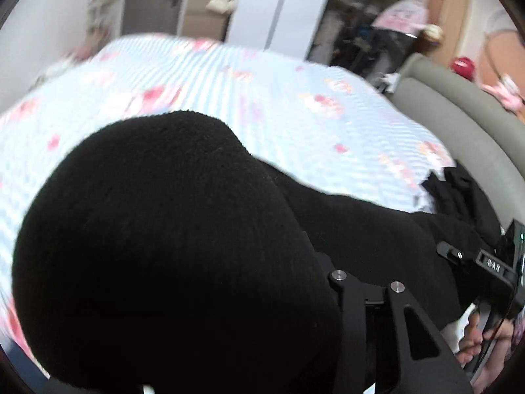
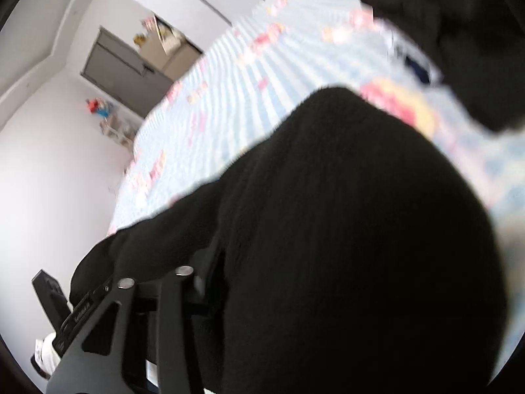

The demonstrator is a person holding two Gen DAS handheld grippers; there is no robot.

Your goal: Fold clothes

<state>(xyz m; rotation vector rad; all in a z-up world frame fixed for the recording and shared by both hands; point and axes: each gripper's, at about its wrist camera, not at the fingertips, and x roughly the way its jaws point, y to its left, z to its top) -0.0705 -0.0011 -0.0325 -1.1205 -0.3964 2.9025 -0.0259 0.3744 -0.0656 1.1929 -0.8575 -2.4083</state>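
Observation:
A black fleecy garment (image 1: 157, 246) fills most of the left wrist view, bulging up over my left gripper (image 1: 367, 282), whose jaws stand close together and pinch its cloth. From there it stretches right toward my right gripper's body (image 1: 492, 262), held by a hand (image 1: 472, 341). In the right wrist view the same black garment (image 2: 344, 246) billows over my right gripper (image 2: 154, 277), shut on its edge. The left gripper's body (image 2: 49, 292) shows at the lower left. The garment hangs above the bed; both pairs of fingertips are partly hidden by cloth.
The bed (image 1: 229, 92) has a light blue striped sheet with pink prints. Another black garment (image 1: 459, 190) lies crumpled at the bed's right edge, by a grey padded headboard (image 1: 459, 124). A person (image 1: 502, 42) stands at the far right. White walls and a wardrobe lie beyond.

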